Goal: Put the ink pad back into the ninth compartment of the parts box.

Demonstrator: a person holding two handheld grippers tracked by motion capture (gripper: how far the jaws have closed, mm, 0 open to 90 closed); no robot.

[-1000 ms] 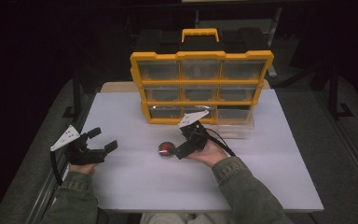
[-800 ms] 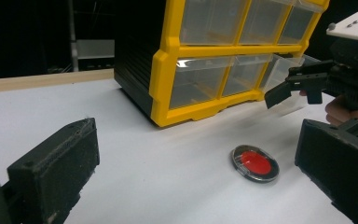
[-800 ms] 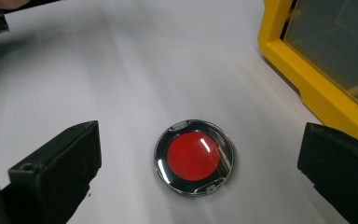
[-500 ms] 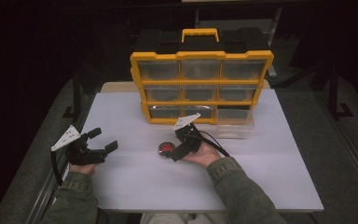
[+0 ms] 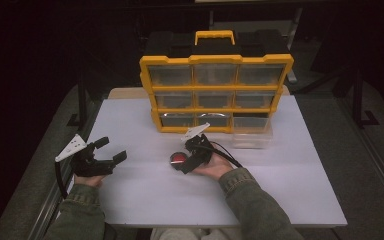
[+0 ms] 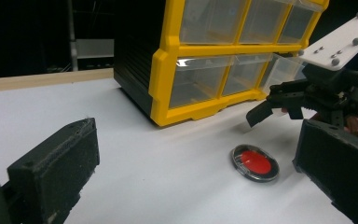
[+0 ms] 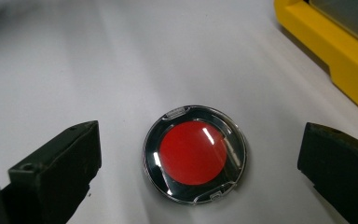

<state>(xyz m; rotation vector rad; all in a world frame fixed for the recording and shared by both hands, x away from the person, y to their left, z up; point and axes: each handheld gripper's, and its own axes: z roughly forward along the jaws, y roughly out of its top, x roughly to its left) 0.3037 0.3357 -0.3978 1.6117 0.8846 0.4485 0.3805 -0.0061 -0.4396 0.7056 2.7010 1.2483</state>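
A round red compact [image 5: 178, 159] in a clear, black-rimmed case lies flat on the white table [image 5: 290, 190], in front of the drawer cabinet. My right gripper [image 5: 186, 159] is open just to the compact's right, jaws pointing left and one on each side of it. In the right gripper view the compact [image 7: 194, 154] lies between the two spread jaws of that gripper [image 7: 198, 144], untouched. My left gripper [image 5: 112, 149] stands open near the table's left edge, holding nothing. In the left gripper view its jaws [image 6: 196, 144] frame the compact [image 6: 255, 162] farther off.
A yellow and black drawer cabinet [image 5: 215, 92] with clear drawers stands at the back middle of the table. Its bottom right drawer [image 5: 251, 131] is pulled out toward me. The cabinet's yellow corner [image 7: 326, 51] lies close to the compact's right. Bare table stretches along the front.
My right gripper has moved left and down until its open jaws straddle the red compact. The left gripper has stayed where it was.
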